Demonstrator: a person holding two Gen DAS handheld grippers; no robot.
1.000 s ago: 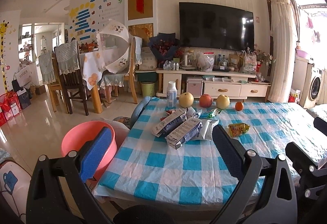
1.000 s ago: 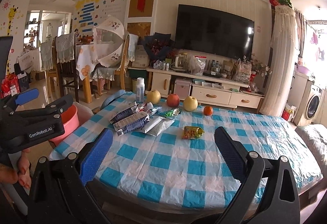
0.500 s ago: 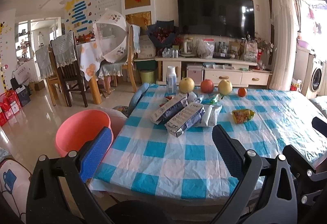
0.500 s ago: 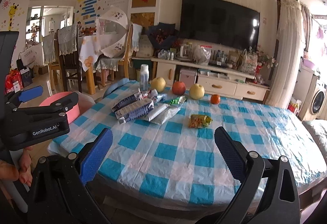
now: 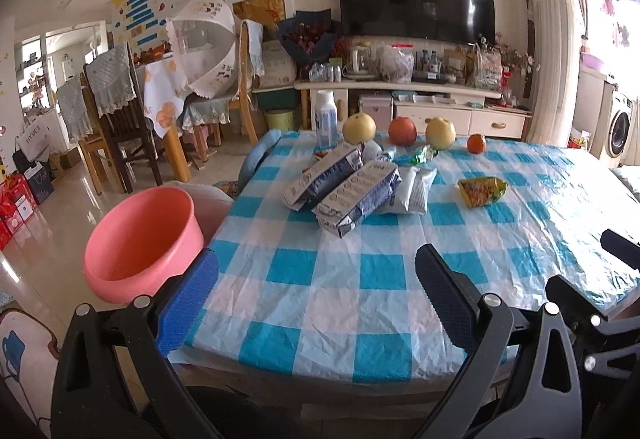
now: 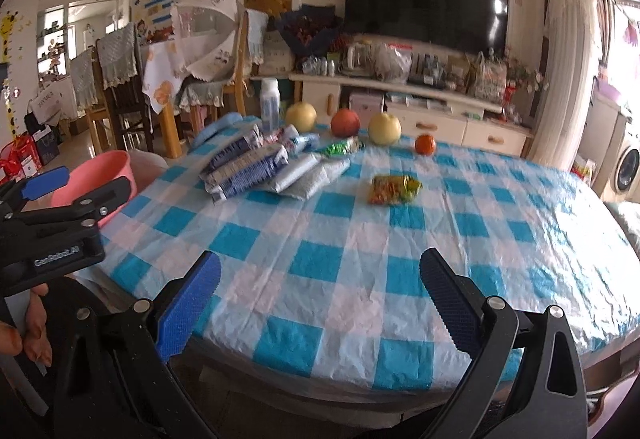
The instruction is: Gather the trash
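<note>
Both grippers hover at the near edge of the table (image 5: 320, 279), nothing grasped. Left gripper (image 5: 316, 291) is spread wide with nothing between its blue pads (image 5: 188, 299); right gripper (image 6: 320, 295) is likewise wide apart and empty. Trash sits centre frame in the left wrist view: two blue-and-white printed packets (image 5: 348, 191) piled side by side, a silvery pouch (image 5: 412, 191) touching them on the right, a crumpled green wrapper (image 5: 420, 157) behind, and a yellow-orange snack wrapper (image 5: 482, 191) apart at centre right. Fruit row (image 5: 400, 131) and a white bottle (image 5: 326, 119) stand at the far edge, probably not trash. Pink basin (image 5: 140, 239) is at lower left, just beside the table edge, likely the collection bin. Step in hand looks like the approach toward a first piece; task barely begun. Good practice: left gripper takes the nearest packet, since it lies on the basin side; come in low with the jaws straddling the packet's short width, pinch the top one only so the stack does not drag. Right gripper suits the lone snack wrapper (image 6: 394, 189), centre of the right wrist view; thin foil, so press the fingertips to the cloth before closing. Risk: catching the plastic checked cloth and pulling the fruit. Right view is slightly blurred, so fine detail is uncertain.
</note>
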